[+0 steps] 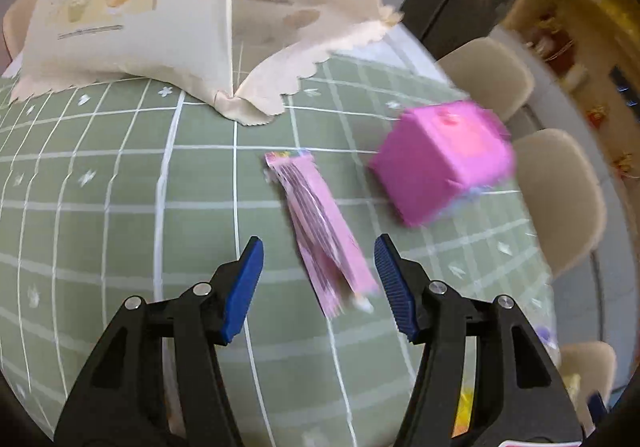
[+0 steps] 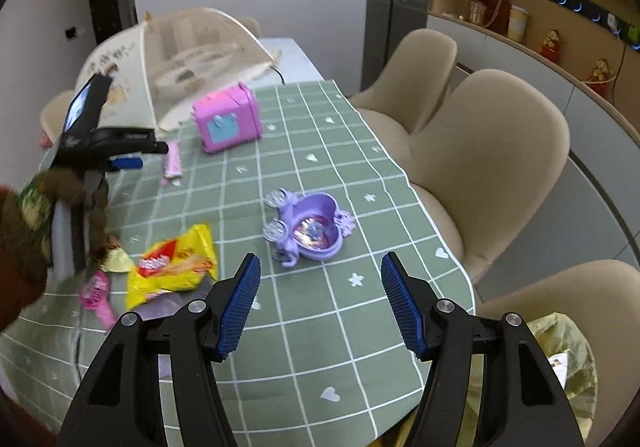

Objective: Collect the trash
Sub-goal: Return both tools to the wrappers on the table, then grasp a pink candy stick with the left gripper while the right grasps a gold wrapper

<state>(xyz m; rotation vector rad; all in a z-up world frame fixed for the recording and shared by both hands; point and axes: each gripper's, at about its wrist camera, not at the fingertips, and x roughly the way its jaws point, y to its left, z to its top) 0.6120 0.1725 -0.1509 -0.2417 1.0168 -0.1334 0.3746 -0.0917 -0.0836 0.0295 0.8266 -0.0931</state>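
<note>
Pink wrapper (image 1: 328, 231) between parted tongs (image 1: 319, 283)

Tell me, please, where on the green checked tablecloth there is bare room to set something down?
Free: the stretch ahead of the right gripper, between the purple heart-shaped toy and the near table edge. Also between that toy and the pink toy box. Crowded: the left side, around the yellow snack wrapper and pink wrapper.
</note>
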